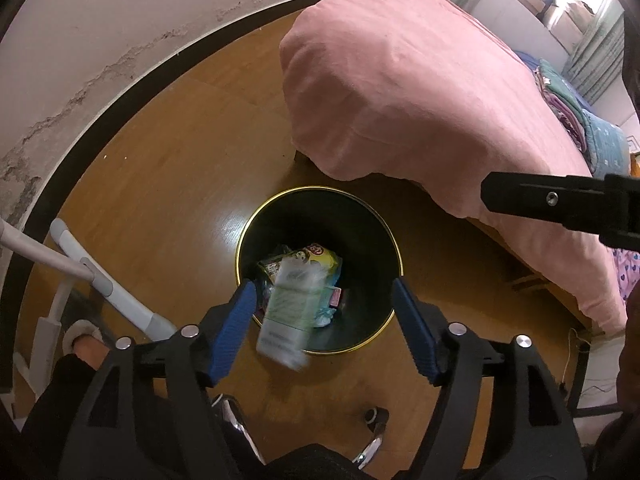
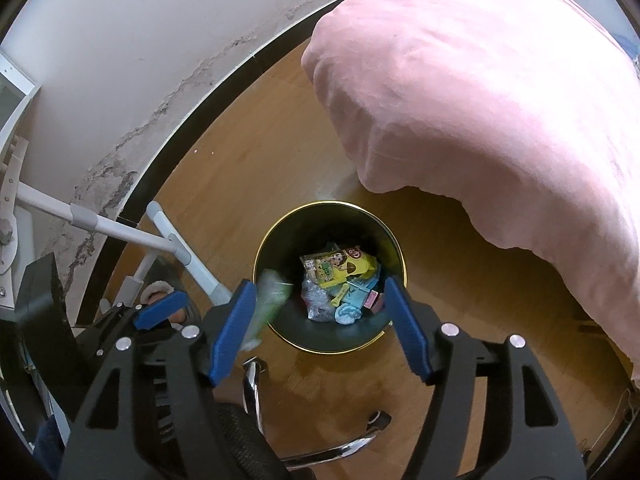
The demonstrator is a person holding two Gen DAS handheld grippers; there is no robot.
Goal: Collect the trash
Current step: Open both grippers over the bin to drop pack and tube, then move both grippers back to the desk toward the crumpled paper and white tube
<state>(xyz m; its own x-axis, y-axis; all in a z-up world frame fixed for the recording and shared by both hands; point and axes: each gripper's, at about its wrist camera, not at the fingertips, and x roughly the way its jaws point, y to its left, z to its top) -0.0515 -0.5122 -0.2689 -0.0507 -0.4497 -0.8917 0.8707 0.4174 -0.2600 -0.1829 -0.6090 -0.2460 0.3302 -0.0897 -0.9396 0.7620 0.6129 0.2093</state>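
Note:
A black trash bin with a gold rim (image 1: pixel 246 236) (image 2: pixel 262 256) stands on the wooden floor, directly below both grippers. It holds a yellow snack wrapper (image 2: pixel 352 266), clear plastic and small blue and pink scraps. My left gripper (image 1: pixel 324 284) is open, and a blurred white and green pack (image 1: pixel 288 312) hangs loose between its blue pads over the bin's near rim, neither pad pressing on it. My right gripper (image 2: pixel 320 282) is open with nothing between its fingers. In the right wrist view the same pack (image 2: pixel 270 296) shows as a blur beside that gripper's left finger.
A bed under a pink cover (image 1: pixel 420 92) (image 2: pixel 500 100) overhangs the floor right of the bin. White tube legs (image 1: pixel 112 292) (image 2: pixel 188 260) and a slippered foot (image 1: pixel 82 338) lie left. A chrome chair base (image 2: pixel 320 448) sits near. The wall has a black skirting (image 1: pixel 120 96).

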